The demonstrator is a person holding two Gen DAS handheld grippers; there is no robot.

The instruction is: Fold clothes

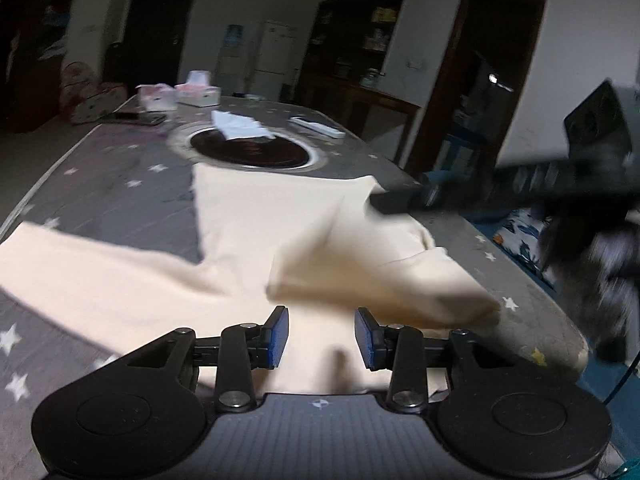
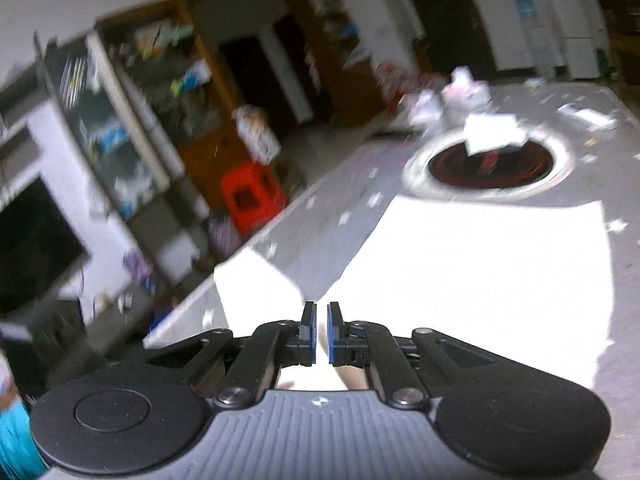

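- Cream, soft knit long-sleeved top (image 1: 256, 232) lies spread on the grey star-printed tablecloth (image 1: 120, 184), one sleeve stretched left.
- My right gripper (image 2: 321, 330), jaws nearly closed, seems to pinch the other sleeve, folding it across the body; blur keeps me unsure.
- My left gripper (image 1: 321, 338) hovers open and empty over the near hem.
- Next: lay the sleeve flat, release.

The left gripper (image 1: 321, 334) hangs low with its jaws spread wide apart; the right gripper (image 2: 321, 334) has its jaws nearly together, a thin gap showing.
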